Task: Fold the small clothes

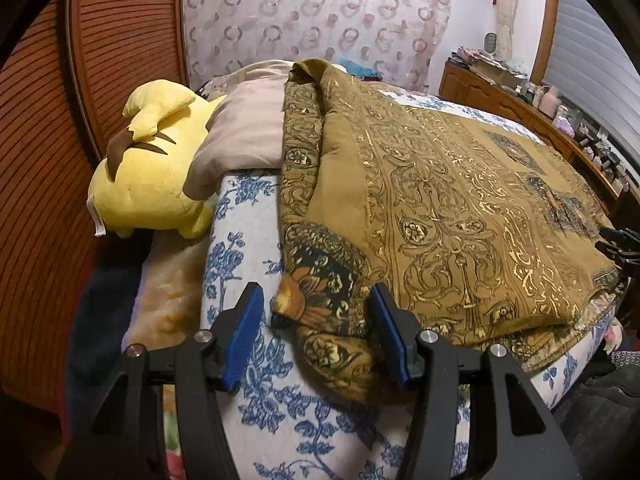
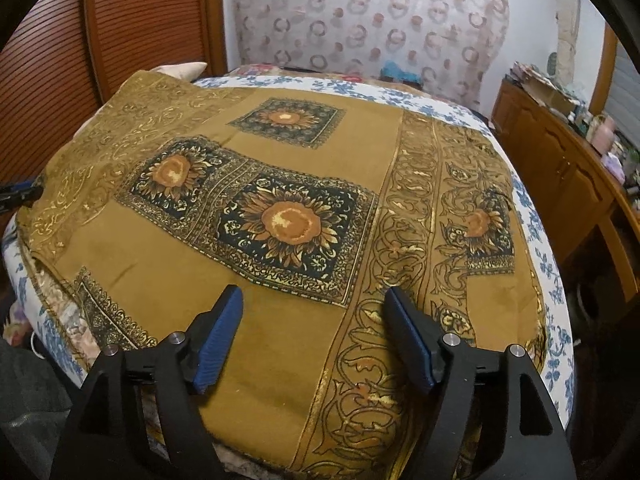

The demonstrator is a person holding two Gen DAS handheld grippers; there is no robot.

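A mustard-brown cloth with gold scrollwork and sunflower squares lies spread over the bed, with one side folded over itself at the left. It fills the right wrist view too. My left gripper is open, its blue pads on either side of the cloth's near left corner, which lies between them. My right gripper is open and empty, just above the cloth near its front edge. The right gripper's tip shows at the right edge of the left wrist view.
The bed has a white sheet with blue flowers. A yellow plush toy and a beige pillow lie at the bed's left. A wooden louvred door stands at the left. A cluttered wooden dresser runs along the right.
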